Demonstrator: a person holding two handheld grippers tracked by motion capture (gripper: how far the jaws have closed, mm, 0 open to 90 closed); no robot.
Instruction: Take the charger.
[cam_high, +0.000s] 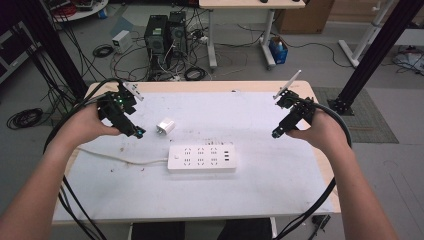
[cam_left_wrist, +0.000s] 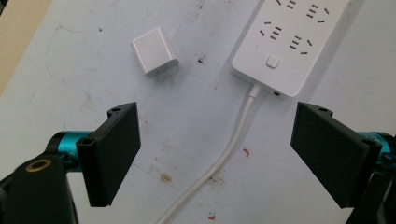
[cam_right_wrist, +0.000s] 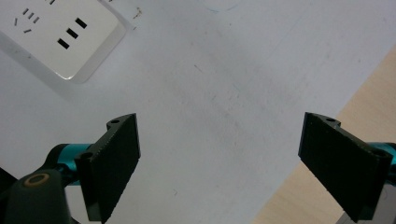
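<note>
Left of centre in the high view: left hand-held gripper (cam_high: 134, 131), jaws spread, empty | white charger (cam_high: 165, 126) just right of it, prongs towards power strip (cam_high: 202, 158) below | right hand-held gripper (cam_high: 278, 133) released, well apart | left likely nearer.

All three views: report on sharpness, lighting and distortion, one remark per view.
High view: soft and low in detail, evenly lit, with straight lines bowing toward the edges; the power strip casts hardly any shadow. Left gripper view: sharp, the charger and strip sockets crisp, light flat without glare. Right gripper view: the table surface looks slightly soft, the strip's corner bright, nearly washed out.
</note>
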